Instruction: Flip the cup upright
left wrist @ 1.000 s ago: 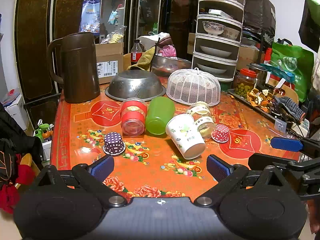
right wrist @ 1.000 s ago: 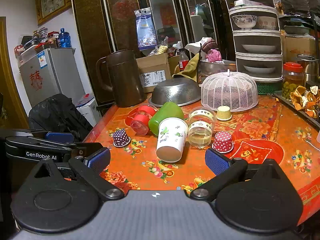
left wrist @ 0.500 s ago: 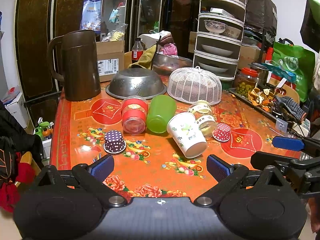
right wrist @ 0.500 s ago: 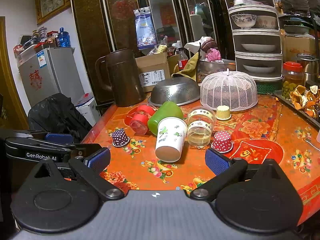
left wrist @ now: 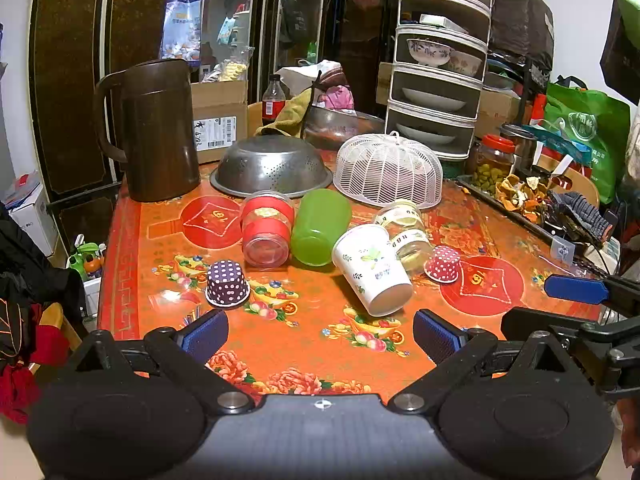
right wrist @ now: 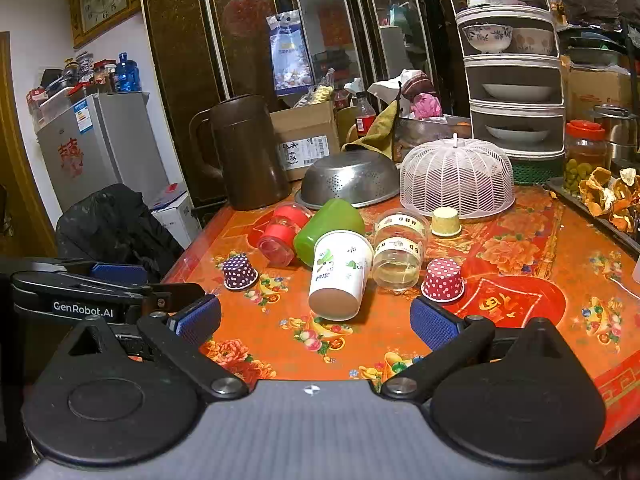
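Right wrist view: white cup [right wrist: 339,274] lies on its side on the desk [right wrist: 520,344], untouched. Both grippers, left gripper [left wrist: 320,334] and right gripper [right wrist: 316,320], stand apart, empty. Flip not begun.

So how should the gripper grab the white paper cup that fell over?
Probably across its round side, near the middle, coming from above. The white paper cup lies on its side, its closed base toward the grippers, with the green cup and clear jar crowding its far end.
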